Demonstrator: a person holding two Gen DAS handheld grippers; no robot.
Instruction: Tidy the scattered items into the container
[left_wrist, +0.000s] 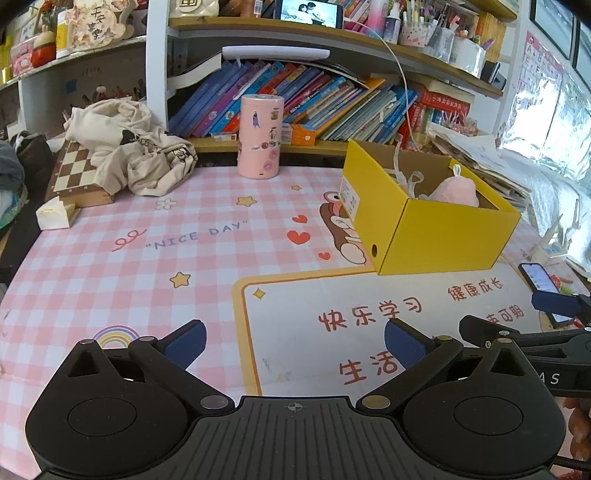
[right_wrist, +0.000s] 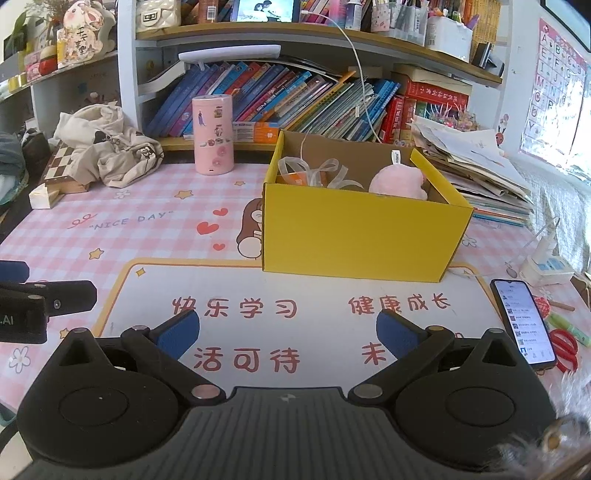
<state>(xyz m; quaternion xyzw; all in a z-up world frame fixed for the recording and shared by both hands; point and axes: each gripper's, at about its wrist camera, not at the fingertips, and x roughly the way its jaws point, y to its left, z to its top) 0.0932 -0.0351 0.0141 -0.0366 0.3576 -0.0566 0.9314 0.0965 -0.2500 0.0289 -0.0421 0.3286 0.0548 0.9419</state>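
Note:
A yellow cardboard box (left_wrist: 443, 236) (right_wrist: 354, 236) stands open on the pink checked desk mat. Inside it lie a pink plush toy (left_wrist: 458, 190) (right_wrist: 400, 181), clear ribbon loops (right_wrist: 325, 171) and something orange (right_wrist: 295, 179). My left gripper (left_wrist: 295, 343) is open over the mat's white panel, well short of the box, with nothing between its blue pads. My right gripper (right_wrist: 288, 332) is open too and holds nothing, with the box straight ahead. The right gripper's fingers (left_wrist: 517, 325) show at the right edge of the left wrist view.
A pink sticker-covered cylinder (left_wrist: 260, 136) (right_wrist: 214, 134) stands at the back by the bookshelf. A crumpled cream cloth (left_wrist: 129, 147) lies on a chessboard (left_wrist: 74, 173) at back left. A lit phone (right_wrist: 524, 323), red scissors (right_wrist: 563, 349) and stacked papers (right_wrist: 476, 166) are on the right.

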